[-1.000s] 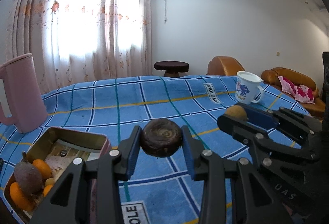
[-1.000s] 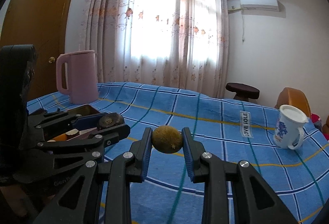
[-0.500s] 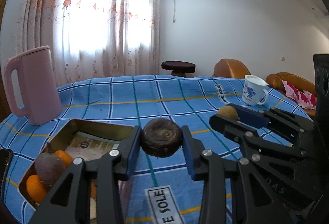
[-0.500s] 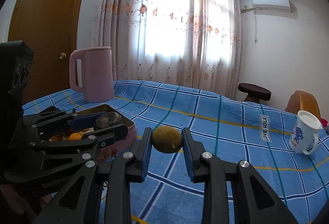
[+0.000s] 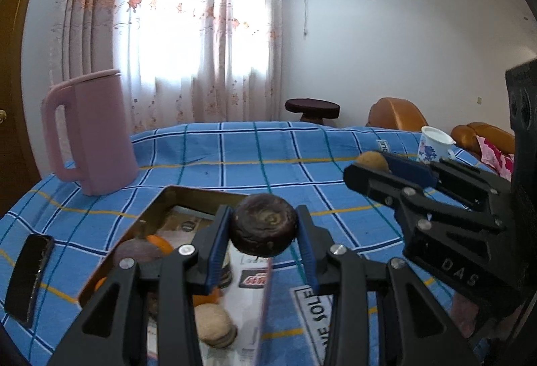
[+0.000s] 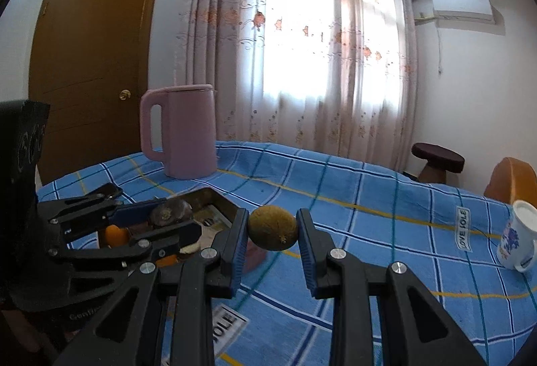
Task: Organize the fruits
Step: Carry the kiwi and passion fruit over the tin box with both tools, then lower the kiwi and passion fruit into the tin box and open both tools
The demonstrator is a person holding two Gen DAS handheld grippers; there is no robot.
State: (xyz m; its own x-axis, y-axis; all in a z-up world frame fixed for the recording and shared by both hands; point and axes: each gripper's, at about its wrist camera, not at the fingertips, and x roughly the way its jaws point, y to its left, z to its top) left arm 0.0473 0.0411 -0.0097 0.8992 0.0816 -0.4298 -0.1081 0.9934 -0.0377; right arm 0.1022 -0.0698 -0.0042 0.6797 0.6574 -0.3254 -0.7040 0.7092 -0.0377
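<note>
My left gripper (image 5: 264,228) is shut on a dark brown round fruit (image 5: 264,225) and holds it above the right edge of a metal tin (image 5: 188,196). The tin holds oranges (image 5: 160,243), a purplish fruit and a tan round fruit (image 5: 214,325). My right gripper (image 6: 272,233) is shut on a brownish-green round fruit (image 6: 273,227), held above the blue checked cloth just right of the tin (image 6: 218,198). The right gripper also shows in the left wrist view (image 5: 372,161), and the left gripper shows in the right wrist view (image 6: 171,218).
A pink kettle (image 5: 90,134) stands behind the tin at the left. A black phone (image 5: 28,275) lies left of the tin. A white mug with a blue print (image 6: 517,240) stands at the far right. A stool and sofas are beyond the table.
Both grippers have moved left with their fruits. The left gripper has gone from beside the tin to above its right edge. The kettle and phone have come further into view.
</note>
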